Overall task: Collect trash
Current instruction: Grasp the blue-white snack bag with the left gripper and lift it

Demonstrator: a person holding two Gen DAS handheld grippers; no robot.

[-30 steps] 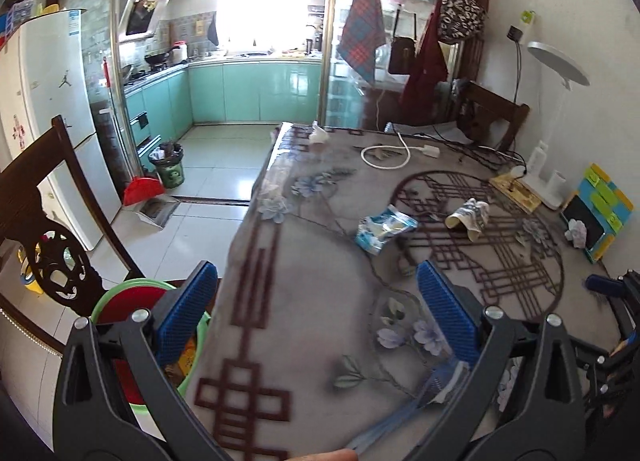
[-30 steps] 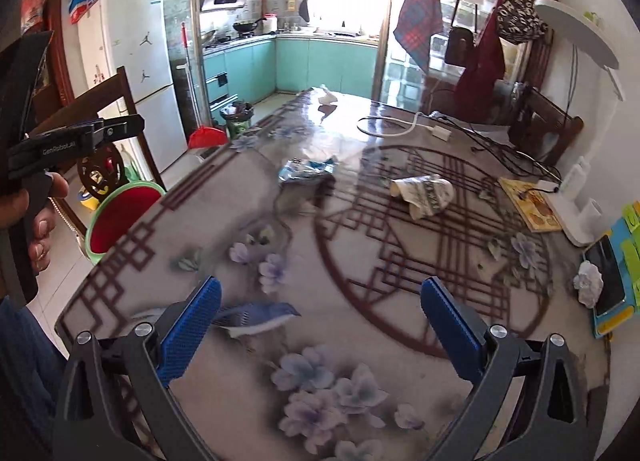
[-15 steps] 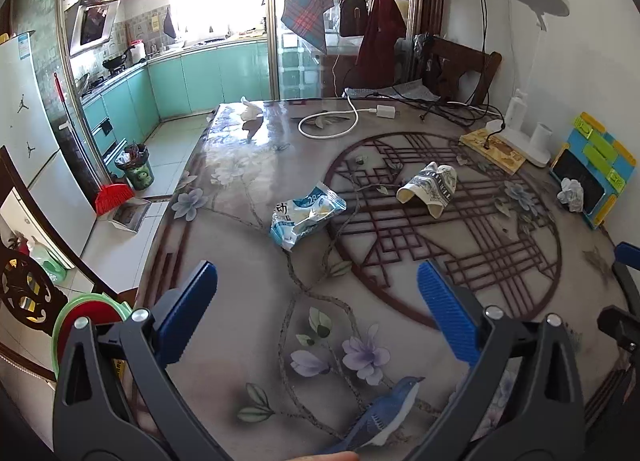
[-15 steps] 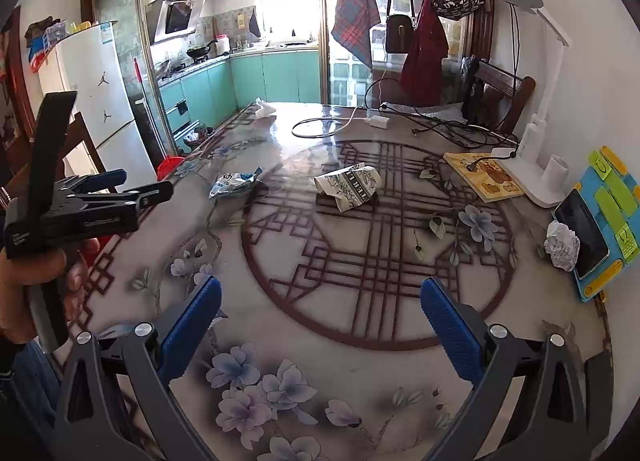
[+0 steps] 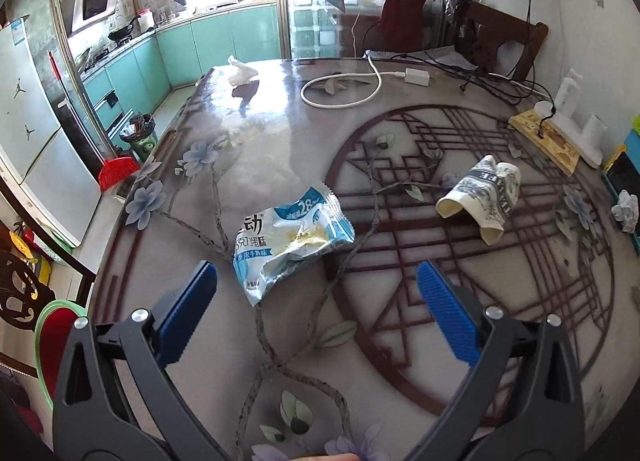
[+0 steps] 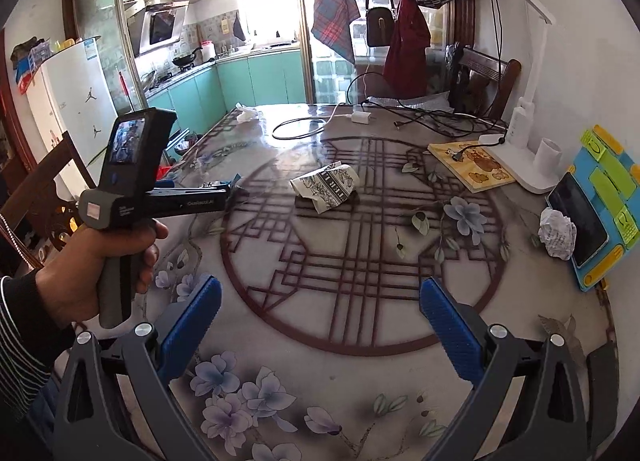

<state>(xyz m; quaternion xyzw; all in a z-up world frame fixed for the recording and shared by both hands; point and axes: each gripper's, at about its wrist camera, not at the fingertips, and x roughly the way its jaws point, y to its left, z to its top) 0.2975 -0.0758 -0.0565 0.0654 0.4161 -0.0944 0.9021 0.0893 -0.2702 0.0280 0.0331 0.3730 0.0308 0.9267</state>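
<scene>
Blue wrapper [image 5: 291, 238], one crushed cup [image 5: 483, 194]

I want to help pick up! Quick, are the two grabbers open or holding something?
Left gripper: open, holding nothing, pointed at the blue snack wrapper.
Right gripper: open, holding nothing, above the table.

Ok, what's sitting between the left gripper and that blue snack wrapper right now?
Nothing: in the left wrist view only bare table separates the open left gripper from the blue snack wrapper.
</scene>
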